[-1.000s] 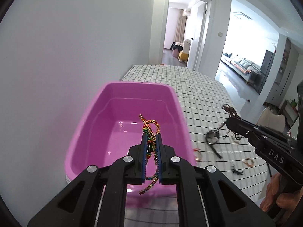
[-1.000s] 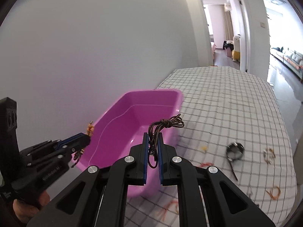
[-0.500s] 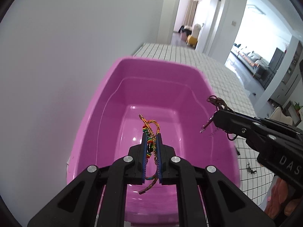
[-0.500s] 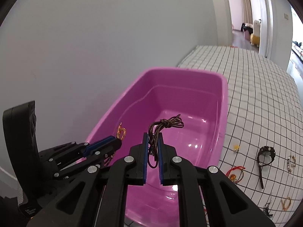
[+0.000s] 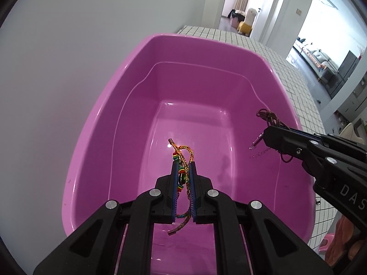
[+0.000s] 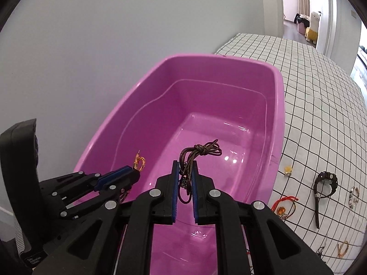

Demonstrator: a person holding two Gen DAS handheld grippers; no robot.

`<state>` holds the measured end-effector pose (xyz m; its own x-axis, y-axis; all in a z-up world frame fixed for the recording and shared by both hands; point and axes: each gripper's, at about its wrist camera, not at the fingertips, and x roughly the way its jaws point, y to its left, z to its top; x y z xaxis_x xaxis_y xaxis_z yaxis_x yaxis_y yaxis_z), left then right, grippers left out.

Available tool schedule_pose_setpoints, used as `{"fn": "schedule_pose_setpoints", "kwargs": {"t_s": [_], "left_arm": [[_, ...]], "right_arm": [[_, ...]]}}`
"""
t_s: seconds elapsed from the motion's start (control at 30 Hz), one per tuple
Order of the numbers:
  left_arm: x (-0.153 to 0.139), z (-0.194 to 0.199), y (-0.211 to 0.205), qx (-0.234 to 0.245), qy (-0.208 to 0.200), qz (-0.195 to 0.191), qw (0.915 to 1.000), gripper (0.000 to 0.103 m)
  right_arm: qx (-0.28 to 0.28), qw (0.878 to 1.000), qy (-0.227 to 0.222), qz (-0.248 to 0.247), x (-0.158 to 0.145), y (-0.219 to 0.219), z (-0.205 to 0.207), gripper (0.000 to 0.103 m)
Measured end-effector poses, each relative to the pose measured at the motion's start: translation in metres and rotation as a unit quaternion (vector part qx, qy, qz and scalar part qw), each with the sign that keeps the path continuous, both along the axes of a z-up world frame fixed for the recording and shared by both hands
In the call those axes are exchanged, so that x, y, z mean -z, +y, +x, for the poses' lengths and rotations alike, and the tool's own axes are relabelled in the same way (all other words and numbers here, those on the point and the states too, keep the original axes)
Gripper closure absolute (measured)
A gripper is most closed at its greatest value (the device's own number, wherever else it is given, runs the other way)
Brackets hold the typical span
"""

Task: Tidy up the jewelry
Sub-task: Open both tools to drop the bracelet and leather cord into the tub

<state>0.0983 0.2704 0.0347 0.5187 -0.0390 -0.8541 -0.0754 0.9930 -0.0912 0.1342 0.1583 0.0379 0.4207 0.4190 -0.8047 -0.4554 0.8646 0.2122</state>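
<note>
Over the tub [image 5: 263,66]: left gripper [image 5: 182,178] pinches braid [image 5: 183,151], right gripper [image 6: 185,181] at 3 o'clock pinches cord [image 6: 201,149]; strands may snag pads on release.

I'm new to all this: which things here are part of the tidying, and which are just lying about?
Part of the job:
- pink tub
- braided bracelet in left claw
- brown cord necklace in right claw
- black watch, red string bracelet, waiting on checked cloth

Just lying about:
- plush toy in far doorway
- sofa
</note>
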Motion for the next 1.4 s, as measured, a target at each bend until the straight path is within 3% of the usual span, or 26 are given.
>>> {"fn": "schedule_pose_setpoints", "kwargs": {"t_s": [0.1,0.13,0.17,0.2,0.27,0.7,0.97,1.4], "left_arm": [[0.004,0.002,0.002,-0.004,0.009,0.000,0.9999,0.092],[0.004,0.001,0.003,-0.005,0.010,0.000,0.9999,0.089],[0.003,0.000,0.004,-0.007,0.010,0.000,0.9999,0.073],[0.001,0.001,0.005,-0.008,0.008,0.000,0.9999,0.047],[-0.004,-0.003,0.008,-0.017,-0.006,0.000,0.9998,0.022],[-0.029,-0.019,0.015,-0.036,-0.029,0.010,0.9989,0.011],[-0.031,-0.031,0.019,-0.040,-0.024,0.005,0.9989,0.009],[-0.040,-0.044,0.012,-0.008,-0.040,0.005,0.9992,0.007]], "right_arm": [[0.000,1.000,0.002,-0.006,-0.001,0.002,-0.001,0.075],[0.001,1.000,0.000,-0.006,-0.002,0.002,-0.002,0.062],[0.002,1.000,-0.004,-0.006,-0.004,0.001,-0.003,0.056],[0.003,1.000,-0.007,-0.006,-0.006,0.000,-0.003,0.054],[0.005,1.000,-0.009,-0.007,-0.009,-0.001,-0.003,0.051],[0.023,1.000,-0.007,0.009,-0.022,-0.012,-0.015,0.043],[0.041,0.999,-0.004,0.015,-0.024,-0.021,-0.034,0.042],[0.099,0.995,-0.011,0.007,-0.027,-0.049,-0.072,0.039]]}}
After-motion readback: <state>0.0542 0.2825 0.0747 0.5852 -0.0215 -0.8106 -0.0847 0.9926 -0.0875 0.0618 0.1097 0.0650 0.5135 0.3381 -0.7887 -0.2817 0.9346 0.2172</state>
